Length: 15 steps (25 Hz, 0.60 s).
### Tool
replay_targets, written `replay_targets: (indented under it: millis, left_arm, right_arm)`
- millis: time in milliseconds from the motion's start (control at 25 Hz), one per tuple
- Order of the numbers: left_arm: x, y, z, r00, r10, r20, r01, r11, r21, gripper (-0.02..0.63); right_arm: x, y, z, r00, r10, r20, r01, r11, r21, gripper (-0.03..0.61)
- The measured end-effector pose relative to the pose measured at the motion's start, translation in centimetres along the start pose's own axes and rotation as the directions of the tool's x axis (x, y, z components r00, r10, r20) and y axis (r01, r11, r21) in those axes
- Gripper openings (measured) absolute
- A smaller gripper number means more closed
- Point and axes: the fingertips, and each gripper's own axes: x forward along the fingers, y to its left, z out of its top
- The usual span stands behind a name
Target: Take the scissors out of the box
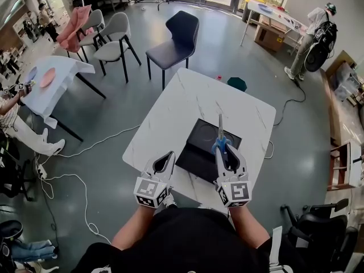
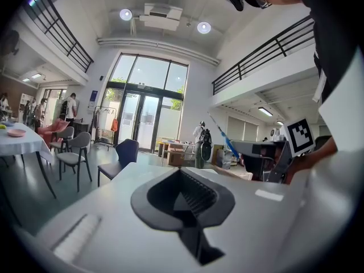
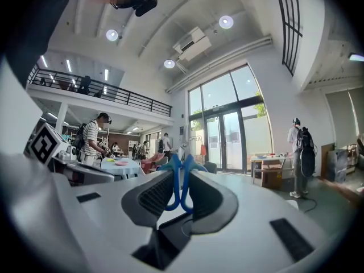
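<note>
The scissors (image 1: pixel 220 136) have blue handles and silver blades. My right gripper (image 1: pixel 227 154) is shut on the handles and holds them above the black box (image 1: pixel 199 151), blades pointing away from me. In the right gripper view the blue handles (image 3: pixel 180 182) sit pinched between the jaws. In the left gripper view the scissors (image 2: pixel 226 139) show at the right, lifted. My left gripper (image 1: pixel 164 163) hovers at the table's near edge, left of the box; its jaws are closed together with nothing between them.
The box lies on a white marble table (image 1: pixel 187 104). A dark chair (image 1: pixel 174 38) stands beyond the table, with grey chairs (image 1: pixel 116 41) and a white-clothed table (image 1: pixel 51 78) to the left. Cables (image 1: pixel 85 152) run over the floor. A person (image 1: pixel 311 36) stands far right.
</note>
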Motion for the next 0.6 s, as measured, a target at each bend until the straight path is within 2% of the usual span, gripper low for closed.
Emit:
replay_targets:
  millis: [600]
  left_arm:
    - [-0.3,0.2,-0.4,1.0,0.004,-0.017,-0.004,1.0,-0.007,0.009]
  right_arm:
    - [0.18,0.07,-0.07,1.0,-0.003,-0.011,0.003,1.0,-0.01,0.089]
